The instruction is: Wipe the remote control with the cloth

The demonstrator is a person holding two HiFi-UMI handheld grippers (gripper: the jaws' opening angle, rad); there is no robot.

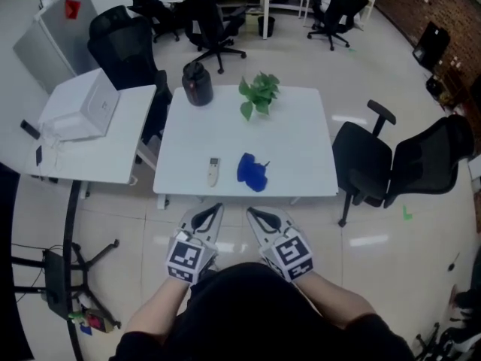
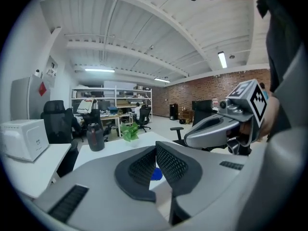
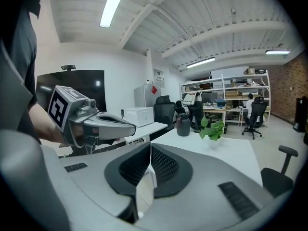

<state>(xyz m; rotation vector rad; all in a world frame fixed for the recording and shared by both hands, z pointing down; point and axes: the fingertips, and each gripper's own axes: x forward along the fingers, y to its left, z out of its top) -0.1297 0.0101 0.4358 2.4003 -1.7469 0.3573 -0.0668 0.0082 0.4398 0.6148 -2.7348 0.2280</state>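
Closest in, the left hand-held gripper (image 1: 213, 210) and the right hand-held gripper (image 1: 255, 213) hang side by side just short of the white bench (image 1: 301, 153). Both have their jaws pressed together on nothing. Near the bench's front edge lies the remote control (image 1: 213, 171), with the crumpled blue cloth (image 1: 252, 171) just to its right, not touching it. At the far edge stand a dark jug (image 1: 197, 83) and a leafy plant (image 1: 259, 92).

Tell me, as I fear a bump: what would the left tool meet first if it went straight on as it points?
Probably the blue cloth on the white table: the left gripper view shows it just beyond the tips of the shut left tool. Depth is unclear, though.
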